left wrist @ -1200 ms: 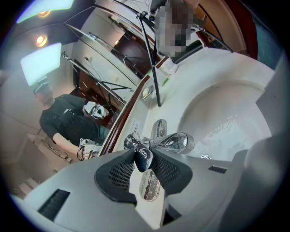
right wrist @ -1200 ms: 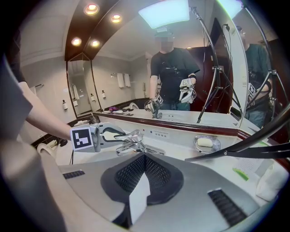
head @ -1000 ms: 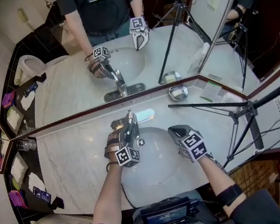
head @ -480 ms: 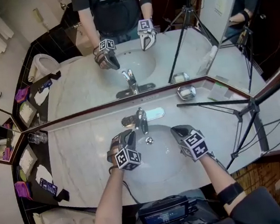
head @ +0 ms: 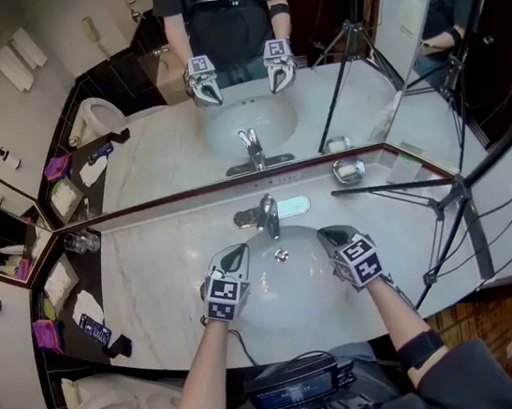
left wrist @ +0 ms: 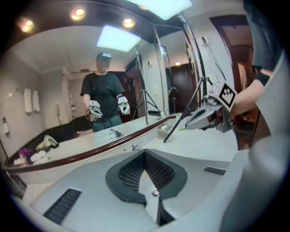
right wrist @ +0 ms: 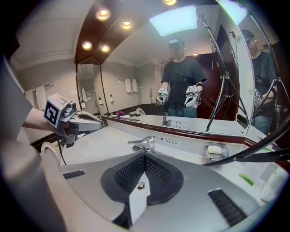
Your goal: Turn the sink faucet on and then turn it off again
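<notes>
The left gripper, jaws just snapped together on nothing, and the right gripper, also clenched and empty, hover over the sink basin's two sides. Both angle down toward the faucet at its back rim, clear of it.

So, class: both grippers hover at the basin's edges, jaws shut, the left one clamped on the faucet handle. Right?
No: the left gripper has just closed on nothing, clear of the faucet; the head view shows it. The rest holds.
</notes>
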Demonstrator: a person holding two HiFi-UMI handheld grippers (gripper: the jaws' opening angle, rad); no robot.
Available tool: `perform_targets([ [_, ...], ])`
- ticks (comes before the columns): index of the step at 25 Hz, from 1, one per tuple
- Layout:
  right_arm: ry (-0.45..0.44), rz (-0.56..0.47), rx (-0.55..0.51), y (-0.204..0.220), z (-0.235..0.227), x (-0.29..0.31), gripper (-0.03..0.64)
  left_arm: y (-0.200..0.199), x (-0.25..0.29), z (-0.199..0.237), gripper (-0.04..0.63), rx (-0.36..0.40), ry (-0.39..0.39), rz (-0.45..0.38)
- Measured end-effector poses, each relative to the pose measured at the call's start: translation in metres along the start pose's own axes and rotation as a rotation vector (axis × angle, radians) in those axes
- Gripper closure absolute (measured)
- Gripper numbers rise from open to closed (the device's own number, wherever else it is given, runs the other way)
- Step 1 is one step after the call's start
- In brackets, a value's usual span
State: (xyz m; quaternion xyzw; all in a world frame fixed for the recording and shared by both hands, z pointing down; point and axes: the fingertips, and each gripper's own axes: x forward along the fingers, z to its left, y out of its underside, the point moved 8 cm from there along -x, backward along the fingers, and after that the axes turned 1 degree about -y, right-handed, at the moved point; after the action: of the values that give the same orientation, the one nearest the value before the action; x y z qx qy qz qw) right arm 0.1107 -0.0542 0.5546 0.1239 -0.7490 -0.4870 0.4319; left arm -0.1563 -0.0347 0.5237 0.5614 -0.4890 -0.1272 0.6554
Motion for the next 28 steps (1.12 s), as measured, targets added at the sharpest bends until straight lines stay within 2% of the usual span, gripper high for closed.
perform_targets([
  [2, 0.005, -0.008, -0.005, 0.0, 0.002, -0.002, 0.597, 0.0, -0.013, 0.001, 0.595, -0.117, 0.022, -0.018],
  [4, 0.006, -0.006, -0.008, -0.001, 0.004, -0.004, 0.597, 0.007, -0.025, 0.004, 0.595, -0.197, 0.007, -0.039],
  [10, 0.005, -0.011, -0.005, -0.004, 0.013, -0.013, 0.597, 0.023, -0.053, 0.007, 0.595, -0.315, -0.042, -0.081],
  [15, 0.011, -0.01, -0.007, 0.001, 0.013, -0.017, 0.597, 0.033, -0.07, 0.008, 0.595, -0.357, -0.073, -0.11],
  [20, 0.012, -0.007, -0.009, 0.004, 0.011, -0.019, 0.597, 0.037, -0.075, 0.011, 0.595, -0.357, -0.107, -0.126],
  [25, 0.01, -0.003, -0.002, 0.007, 0.011, -0.021, 0.597, 0.037, -0.069, 0.01, 0.595, -0.326, -0.132, -0.136],
  [28, 0.009, -0.001, 0.0, 0.008, 0.005, -0.022, 0.597, 0.034, -0.058, 0.01, 0.538, -0.286, -0.128, -0.129],
])
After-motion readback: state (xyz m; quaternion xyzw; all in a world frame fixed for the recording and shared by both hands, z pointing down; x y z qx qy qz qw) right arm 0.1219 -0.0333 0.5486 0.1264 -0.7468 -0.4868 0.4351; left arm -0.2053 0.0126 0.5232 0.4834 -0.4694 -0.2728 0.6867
